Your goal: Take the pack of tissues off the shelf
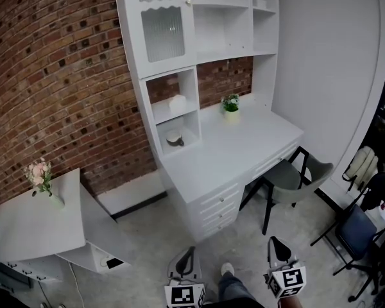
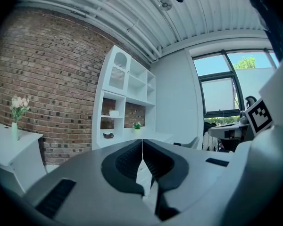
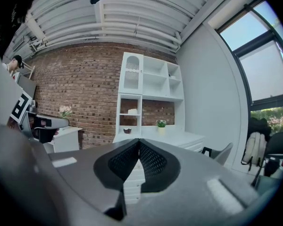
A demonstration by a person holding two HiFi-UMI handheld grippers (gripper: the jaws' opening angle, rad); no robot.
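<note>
a vase of flowers (image 1: 41, 179) stands near the back edge of the side table (image 1: 25, 236). the pack of tissues (image 1: 178, 102) sits untouched in the upper open cubby of the shelf (image 1: 196, 101), at the left end of the desk (image 1: 237, 149). the left gripper (image 1: 188, 251) and right gripper (image 1: 276, 242), both clenched on nothing, hang well short of the desk, apparently because the reach has not begun.

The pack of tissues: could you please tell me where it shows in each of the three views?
Head view: pack of tissues in the upper open cubby, near the centre.
Left gripper view: the pack left of centre, same cubby.
Right gripper view: the pack just left of centre.
Shared landmark: potted plant on the desk, right of it.
</note>
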